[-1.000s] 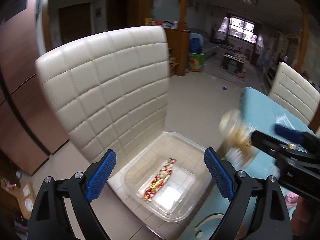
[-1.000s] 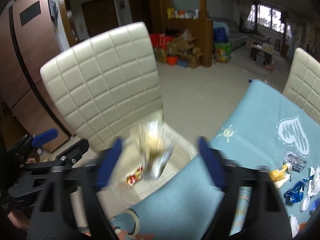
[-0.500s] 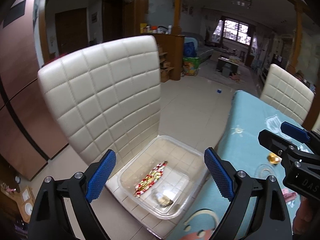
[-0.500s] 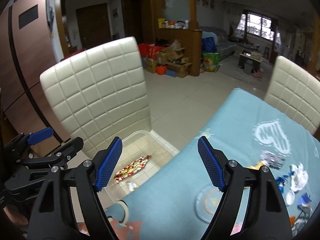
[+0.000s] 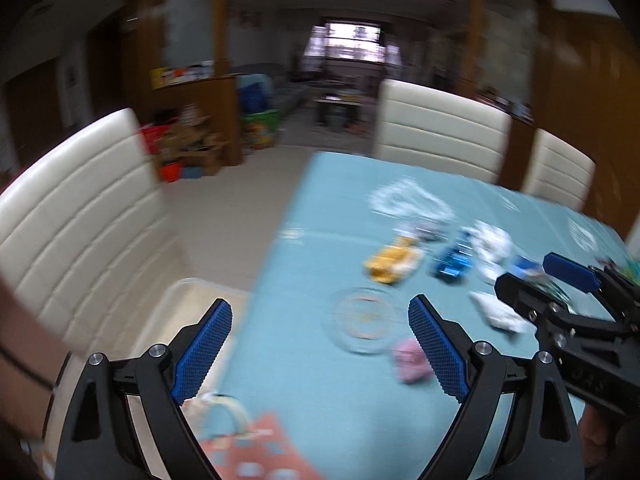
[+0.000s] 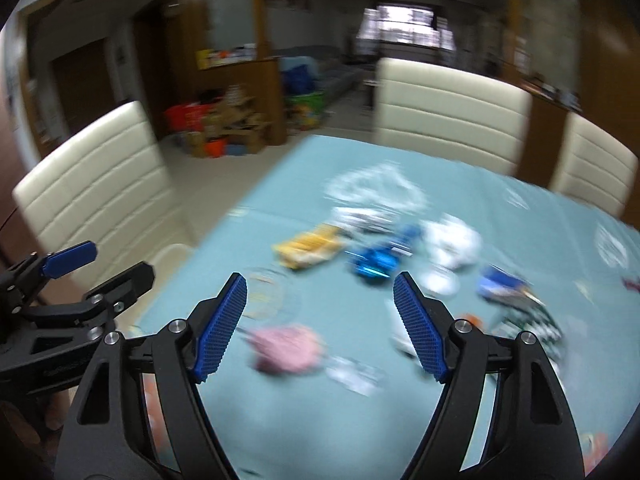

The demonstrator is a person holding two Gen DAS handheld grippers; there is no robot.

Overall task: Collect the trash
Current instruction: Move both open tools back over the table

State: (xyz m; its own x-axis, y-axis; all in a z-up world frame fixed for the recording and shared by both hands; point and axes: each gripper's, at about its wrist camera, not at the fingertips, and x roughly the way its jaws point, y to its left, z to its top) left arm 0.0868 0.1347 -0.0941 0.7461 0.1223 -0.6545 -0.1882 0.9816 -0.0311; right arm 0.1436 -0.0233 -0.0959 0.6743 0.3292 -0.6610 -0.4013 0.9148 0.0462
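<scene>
Left gripper: your jaws stand wide, nothing between them; clear bin sits just left of it on the chair seat, handy for drops.
Right gripper: empty, wide.
Trash: pink wad just ahead; yellow wrapper and blue wrapper farther on the bench.
Next: likely the pink wad, being nearest.

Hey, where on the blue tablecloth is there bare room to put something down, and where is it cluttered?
Bare cloth runs along the table's left edge, between the cream chair and the yellow wrapper, and at the near edge beneath the right tongs. The middle and right are crowded: blue wrapper, white crumpled paper, pink wad, all blurred.
</scene>
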